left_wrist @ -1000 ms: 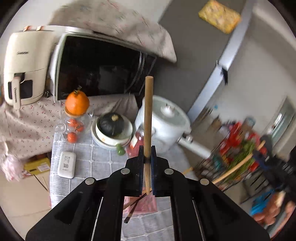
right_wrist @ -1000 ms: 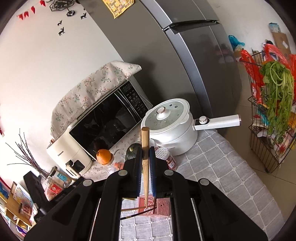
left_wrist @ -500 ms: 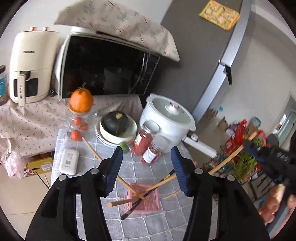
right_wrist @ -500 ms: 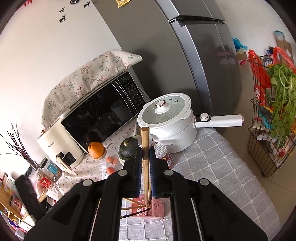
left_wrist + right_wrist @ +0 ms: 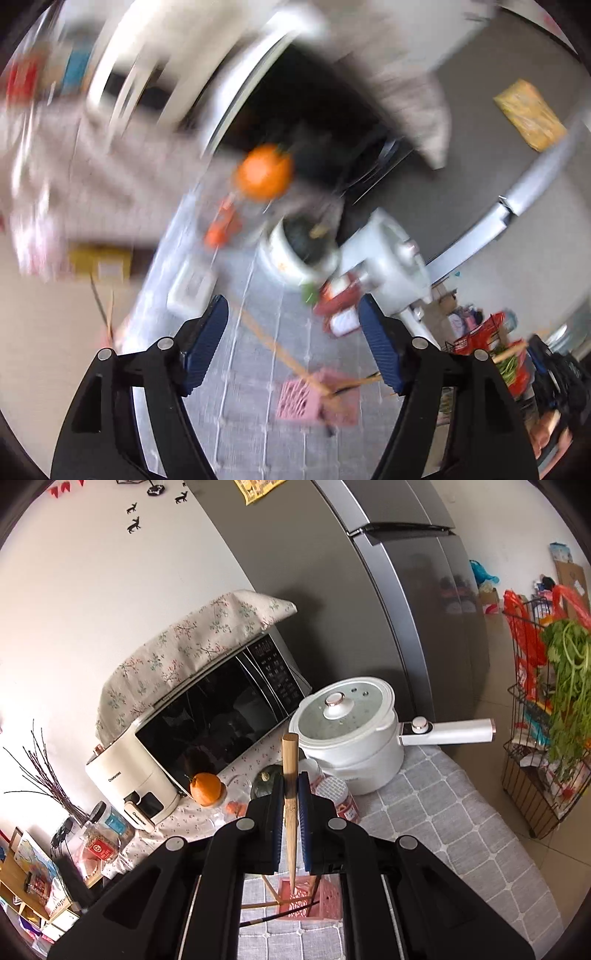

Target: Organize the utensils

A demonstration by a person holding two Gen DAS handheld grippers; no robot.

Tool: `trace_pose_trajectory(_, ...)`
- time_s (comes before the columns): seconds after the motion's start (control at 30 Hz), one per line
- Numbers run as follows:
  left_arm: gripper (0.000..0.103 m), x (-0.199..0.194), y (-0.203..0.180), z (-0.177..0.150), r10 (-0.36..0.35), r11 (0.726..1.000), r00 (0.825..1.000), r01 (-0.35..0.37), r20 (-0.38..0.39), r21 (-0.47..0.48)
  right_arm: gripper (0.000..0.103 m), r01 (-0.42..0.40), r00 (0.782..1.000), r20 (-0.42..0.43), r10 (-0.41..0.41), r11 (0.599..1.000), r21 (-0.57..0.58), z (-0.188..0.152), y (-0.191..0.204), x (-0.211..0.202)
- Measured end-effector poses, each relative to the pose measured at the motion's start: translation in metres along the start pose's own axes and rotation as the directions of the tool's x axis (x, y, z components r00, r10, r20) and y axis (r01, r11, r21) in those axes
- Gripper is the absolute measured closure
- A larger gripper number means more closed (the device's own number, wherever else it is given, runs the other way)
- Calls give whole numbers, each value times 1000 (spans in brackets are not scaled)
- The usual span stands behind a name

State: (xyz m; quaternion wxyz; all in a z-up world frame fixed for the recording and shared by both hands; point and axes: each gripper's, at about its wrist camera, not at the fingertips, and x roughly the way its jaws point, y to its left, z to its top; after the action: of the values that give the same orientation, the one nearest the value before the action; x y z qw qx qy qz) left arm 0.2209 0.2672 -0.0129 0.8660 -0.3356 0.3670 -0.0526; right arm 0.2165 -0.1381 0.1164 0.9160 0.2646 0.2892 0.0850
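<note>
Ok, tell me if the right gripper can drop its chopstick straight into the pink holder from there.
Probably yes. The right gripper holds the wooden chopstick nearly upright, its lower tip just over the pink holder. Nothing sits between them; the chopsticks already there lean aside.

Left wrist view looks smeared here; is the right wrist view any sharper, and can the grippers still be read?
Left wrist view: heavy motion blur smears the microwave and orange; only the open left gripper stays crisp. Right wrist view: sharp, evenly lit, fisheye bending the fridge; the right gripper is shut on a wooden chopstick.
</note>
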Motion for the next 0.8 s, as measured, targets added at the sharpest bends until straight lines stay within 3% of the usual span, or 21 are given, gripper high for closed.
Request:
trace_pose_trajectory(0.07,34,42,37,-7,-76,983,985,47,-158,-180,95,3,1000,0,-3,1000,0,0,2,3)
trace_pose_trajectory(0.17,35,98,68,-22,-147,942,952,52,-269,-330,95,2,1000,-12,-1,1000,4,-3,3,8)
trace_pose_trajectory(0.27,36,143,80,-34,-217,898,929,69,-301,-435,95,3,1000,-18,-3,1000,-10,-5,6,14)
trace_pose_trajectory(0.43,39,194,86,-34,-257,855,926,83,-278,-513,95,-3,1000,-22,2,1000,-28,-6,9,23)
trace_pose_trajectory(0.5,52,216,86,-31,-259,855,918,72,-301,-514,95,-5,1000,-29,4,1000,-27,-6,7,29)
trace_pose_trajectory(0.57,94,234,83,-24,-254,871,911,69,-325,-487,95,-8,999,-40,7,1000,-17,-7,4,33)
trace_pose_trajectory(0.63,94,234,77,-14,-278,885,912,120,-302,-450,95,-7,999,-51,7,1000,-9,-7,0,37)
trace_pose_trajectory(0.73,96,206,43,13,-300,932,924,229,-239,-281,95,-7,998,-57,7,1000,3,-5,-5,39)
trace_pose_trajectory(0.8,97,176,18,29,-299,947,933,265,-201,-179,95,-11,999,-48,11,1000,15,-5,-8,35)
